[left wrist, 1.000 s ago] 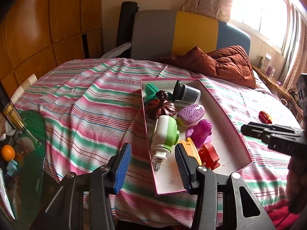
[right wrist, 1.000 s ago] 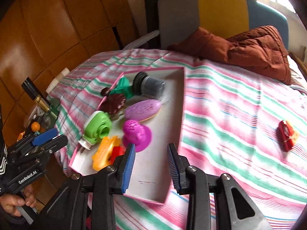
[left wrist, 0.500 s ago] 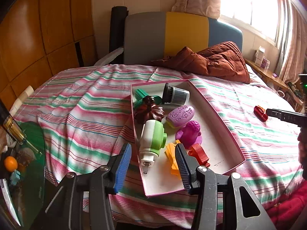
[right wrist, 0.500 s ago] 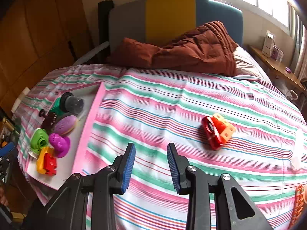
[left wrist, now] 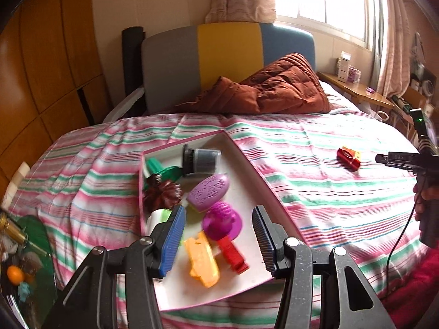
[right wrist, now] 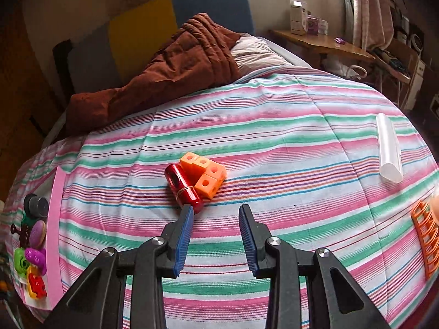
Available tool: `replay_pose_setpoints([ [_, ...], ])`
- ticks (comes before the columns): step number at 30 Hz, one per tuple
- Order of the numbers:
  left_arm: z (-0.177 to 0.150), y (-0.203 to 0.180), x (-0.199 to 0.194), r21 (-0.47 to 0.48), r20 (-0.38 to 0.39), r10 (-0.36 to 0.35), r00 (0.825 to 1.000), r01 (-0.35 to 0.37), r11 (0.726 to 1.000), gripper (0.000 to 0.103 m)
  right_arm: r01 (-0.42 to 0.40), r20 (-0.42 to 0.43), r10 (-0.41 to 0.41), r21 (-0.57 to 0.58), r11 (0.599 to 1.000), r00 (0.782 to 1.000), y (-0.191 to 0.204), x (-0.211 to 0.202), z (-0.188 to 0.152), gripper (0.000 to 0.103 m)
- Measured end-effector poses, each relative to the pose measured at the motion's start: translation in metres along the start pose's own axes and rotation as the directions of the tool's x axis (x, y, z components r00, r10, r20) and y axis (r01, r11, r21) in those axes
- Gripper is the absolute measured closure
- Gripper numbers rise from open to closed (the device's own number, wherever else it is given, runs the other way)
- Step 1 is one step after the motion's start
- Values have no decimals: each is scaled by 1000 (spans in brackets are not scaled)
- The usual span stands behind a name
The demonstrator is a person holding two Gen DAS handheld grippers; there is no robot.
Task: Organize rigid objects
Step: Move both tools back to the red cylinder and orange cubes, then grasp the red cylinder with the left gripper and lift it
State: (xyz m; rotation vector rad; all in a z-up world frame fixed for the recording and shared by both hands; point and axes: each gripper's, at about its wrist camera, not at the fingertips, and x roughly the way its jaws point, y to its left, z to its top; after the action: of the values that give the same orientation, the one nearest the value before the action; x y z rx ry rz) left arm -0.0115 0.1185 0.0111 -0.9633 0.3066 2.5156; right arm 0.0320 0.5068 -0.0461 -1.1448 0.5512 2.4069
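Toys counted in shallow pink-rimmed white cardboard tray [left wrist: 263, 175]: eight, namely grey cylinder [left wrist: 204, 159], green plastic piece [left wrist: 162, 168], brown spiky figure [left wrist: 162, 194], lilac oval [left wrist: 210, 192], magenta knobbly dome [left wrist: 222, 220], white-and-green gadget [left wrist: 157, 216], yellow block [left wrist: 203, 259], red block [left wrist: 233, 255]. Bare white floor along tray's right side and near corner. Left gripper [left wrist: 216, 241] poised above tray's near end, jaws spread wide, nothing held. Two pieces outside tray, touching, on striped pink-green-white bedspread [right wrist: 274, 137]: glossy red cylinder [right wrist: 183, 187] and orange holed cube cluster [right wrist: 204, 174]. Right gripper [right wrist: 215, 235] just short of them, jaws parted and empty, left fingertip close to cylinder's near end. One clear plastic tube [right wrist: 388, 148] and one orange lattice piece [right wrist: 425, 244] near bed's right edge; broad open cloth between.
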Motion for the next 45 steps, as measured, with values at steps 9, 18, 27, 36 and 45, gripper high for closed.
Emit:
replay_pose_setpoints([
  [9,23,-55,28,68,-60,-113,992,117,991,51,44,-34,-39,137,990,999,-27,1,2,69],
  [18,43,-132,70,126,-145,-247,958,265,956,51,49,1,-52,325,945,999,-65,-12,7,69],
  [27,73,-192,139,50,-256,-343,904,367,929,45,-8,-24,18,356,934,1000,-67,-10,10,69],
  [36,106,-234,202,-39,-275,-379,884,384,923,45,-47,-30,63,374,926,998,-67,-7,11,69],
  [45,96,-253,234,10,-296,-341,892,359,933,77,-80,-40,103,385,919,994,-65,-4,9,69],
])
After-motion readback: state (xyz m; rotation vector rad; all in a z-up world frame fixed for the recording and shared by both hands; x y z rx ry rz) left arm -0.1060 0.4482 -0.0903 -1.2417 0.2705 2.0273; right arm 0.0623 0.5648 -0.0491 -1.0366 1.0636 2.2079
